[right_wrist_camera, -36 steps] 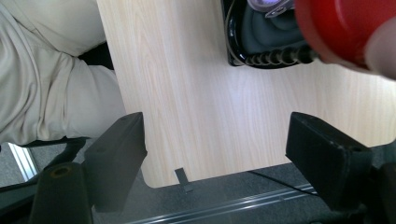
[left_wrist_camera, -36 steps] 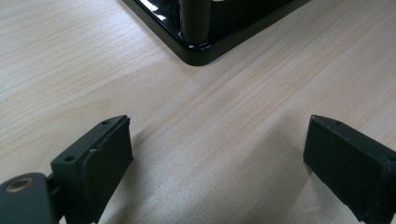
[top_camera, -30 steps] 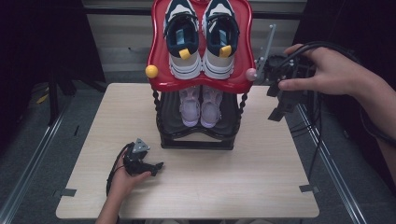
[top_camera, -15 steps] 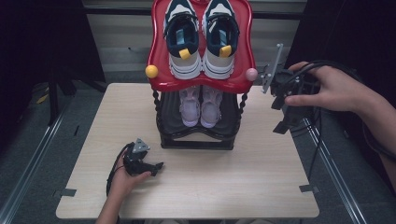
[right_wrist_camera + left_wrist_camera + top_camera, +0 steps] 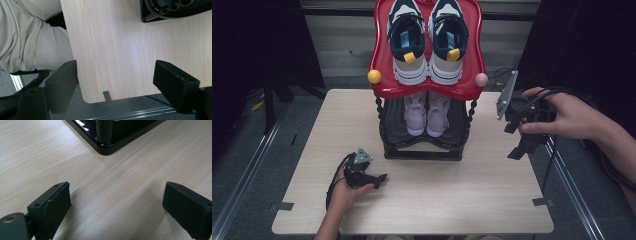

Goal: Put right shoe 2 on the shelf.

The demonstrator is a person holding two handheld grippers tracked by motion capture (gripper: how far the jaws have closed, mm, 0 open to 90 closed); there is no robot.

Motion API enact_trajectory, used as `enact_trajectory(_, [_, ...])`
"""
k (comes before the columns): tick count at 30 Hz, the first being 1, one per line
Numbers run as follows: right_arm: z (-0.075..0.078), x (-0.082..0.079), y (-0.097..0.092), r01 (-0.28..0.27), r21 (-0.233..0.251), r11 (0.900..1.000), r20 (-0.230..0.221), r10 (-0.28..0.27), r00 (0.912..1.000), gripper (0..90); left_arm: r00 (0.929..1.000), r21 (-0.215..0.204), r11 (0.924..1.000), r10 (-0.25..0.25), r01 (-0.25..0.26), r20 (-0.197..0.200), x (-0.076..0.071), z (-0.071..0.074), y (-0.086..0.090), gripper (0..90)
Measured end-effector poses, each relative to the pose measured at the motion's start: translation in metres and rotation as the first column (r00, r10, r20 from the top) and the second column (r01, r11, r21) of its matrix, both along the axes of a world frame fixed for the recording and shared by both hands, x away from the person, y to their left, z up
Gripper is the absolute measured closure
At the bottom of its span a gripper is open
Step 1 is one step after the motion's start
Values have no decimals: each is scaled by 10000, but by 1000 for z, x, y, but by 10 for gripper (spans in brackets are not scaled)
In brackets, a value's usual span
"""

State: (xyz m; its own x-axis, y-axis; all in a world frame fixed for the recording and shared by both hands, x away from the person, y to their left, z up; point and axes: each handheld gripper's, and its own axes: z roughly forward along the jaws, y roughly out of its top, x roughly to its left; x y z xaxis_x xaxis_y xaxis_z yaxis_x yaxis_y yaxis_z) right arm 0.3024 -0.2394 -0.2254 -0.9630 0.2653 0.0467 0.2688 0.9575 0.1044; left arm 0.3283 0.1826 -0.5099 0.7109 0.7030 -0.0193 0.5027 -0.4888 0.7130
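Well, both pairs of shoes are sitting on the little shoe rack (image 5: 424, 145) in the middle of the bench (image 5: 492, 200). The big dark and white sneakers (image 5: 427, 42) rest on the red top shelf (image 5: 427, 87), side by side. The small pale shoes (image 5: 427, 112) sit on the black shelf under it.

Nobody is holding a shoe. The left tool (image 5: 371, 178) lies low on the bench near the rack's front corner, with a hand around it. Its jaws are spread wide, with bare wood between them, and the black base of the rack (image 5: 107, 146) is just ahead. The right tool (image 5: 524, 145) is up in the air off to the side of the rack, near the bench edge. Its jaws are spread wide too, and nothing is between them.

So I think the shoes look put away, or the work has not reached them yet. I cannot tell which.

I cannot read any brand or writing on the shoes or the rack. They are too small to make out.
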Motion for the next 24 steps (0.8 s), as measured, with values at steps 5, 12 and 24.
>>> enact_trajectory(5, [-13, -2, -7, 178, 55, 9998, -22, -178, 9998, 194, 10000, -5, 10000, 3, -3, -2, 0, 0, 0, 74])
enact_trajectory(12, [-32, -1, -16, 329, 122, 9994, -89, -328, 9994, 195, 10000, -1, 10000, 2, -2, 2, 0, 0, 0, 74])
enact_trajectory(24, [-69, 3, -26, 484, -257, 9985, -240, -490, 9985, 192, 10000, 6, 10000, 6, -6, 4, 0, 0, 0, 74])
